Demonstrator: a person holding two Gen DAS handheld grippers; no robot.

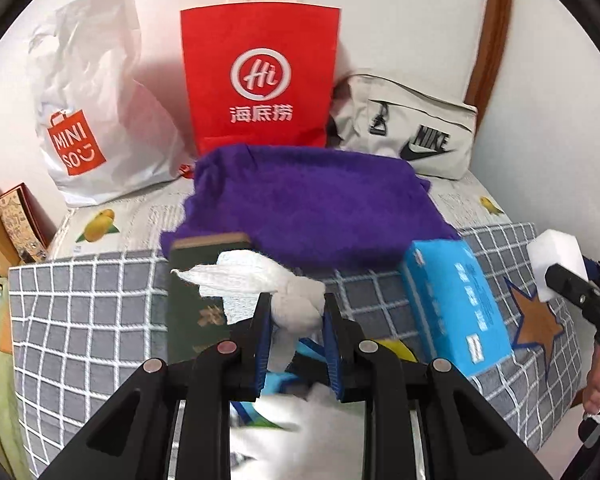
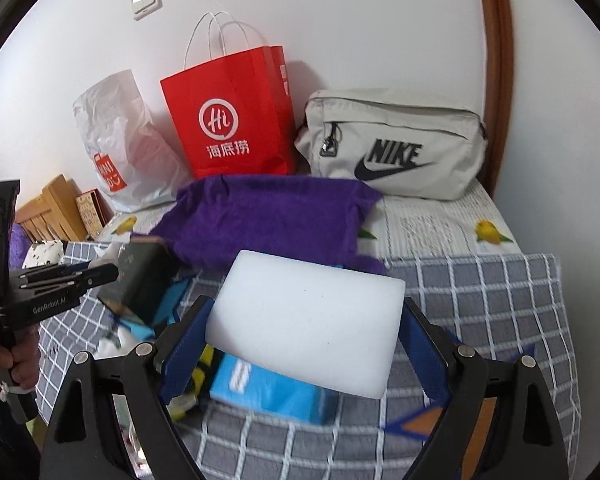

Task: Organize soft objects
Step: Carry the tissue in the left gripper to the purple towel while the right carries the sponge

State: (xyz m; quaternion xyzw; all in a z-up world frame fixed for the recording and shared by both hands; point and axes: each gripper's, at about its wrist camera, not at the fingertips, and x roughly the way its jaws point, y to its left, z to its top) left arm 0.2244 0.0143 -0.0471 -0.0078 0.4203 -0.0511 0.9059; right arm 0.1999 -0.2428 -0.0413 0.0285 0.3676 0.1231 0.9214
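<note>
My left gripper (image 1: 296,312) is shut on a crumpled white tissue (image 1: 296,308) and holds it above the checked blanket (image 1: 80,320). My right gripper (image 2: 304,320) is shut on a white foam sponge (image 2: 308,320); the sponge also shows at the right edge of the left wrist view (image 1: 556,264). A purple fuzzy cloth (image 1: 308,200) (image 2: 268,216) lies spread on the bed behind both grippers. A blue tissue pack (image 1: 456,304) (image 2: 276,392) lies on the blanket, under the sponge in the right wrist view. The left gripper shows at the left of the right wrist view (image 2: 112,268).
Against the wall stand a white Miniso plastic bag (image 1: 92,112), a red paper bag (image 1: 260,72) and a grey Nike pouch (image 1: 412,128). A dark green booklet (image 1: 196,300) lies left of the tissue. Wooden bed rails and a box (image 2: 60,208) are at the left.
</note>
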